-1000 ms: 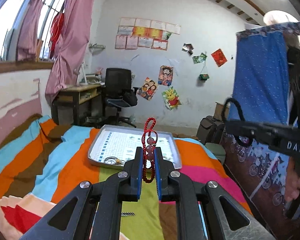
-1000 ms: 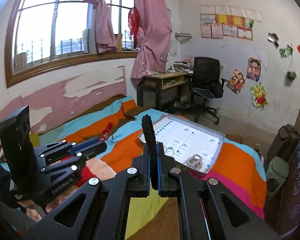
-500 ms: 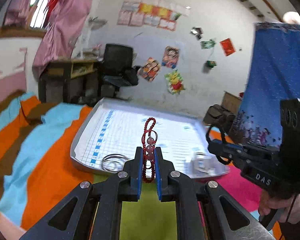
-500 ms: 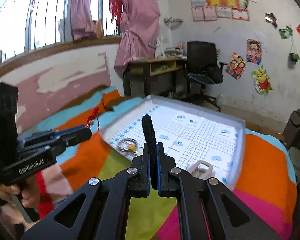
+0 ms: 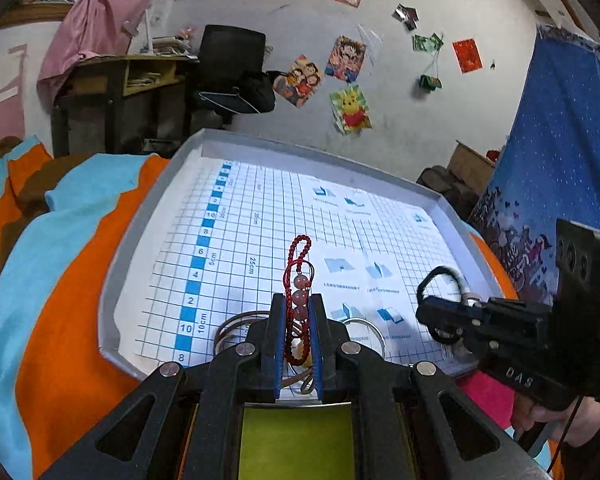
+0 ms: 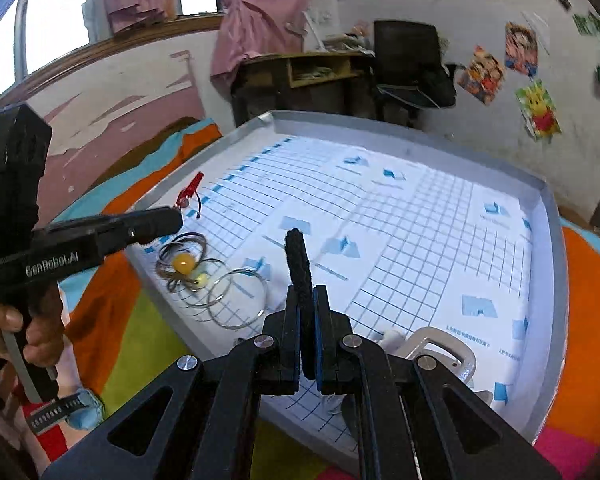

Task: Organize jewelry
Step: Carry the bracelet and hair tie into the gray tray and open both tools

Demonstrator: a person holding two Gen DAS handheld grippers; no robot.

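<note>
Surroundings: I see a shallow grey metal tray (image 5: 118,268) lined with blue-gridded paper, lying on a bed with a striped orange, blue and green cover (image 5: 60,288); a wooden desk (image 6: 316,68) and black office chair (image 5: 232,68) stand by the far wall.
In the way: thin silver wire bangles (image 6: 236,300) and a cord with a yellow bead (image 6: 183,263) lie in the tray's near left corner, just below my left gripper (image 5: 298,336); a white clasp-like piece (image 6: 440,346) sits near the right gripper (image 6: 308,336).
Left fingers: nearly closed, pinching a red beaded cord bracelet with three pink beads (image 5: 298,292).
Bracelet axis: it stands lengthwise along the fingers, its loop pointing forward over the tray.
Right fingers: all but shut, clamping a black fuzzy band (image 6: 298,264) that sticks straight out ahead above the tray.
Hands: a hand (image 6: 36,332) grips the left tool's handle.
</note>
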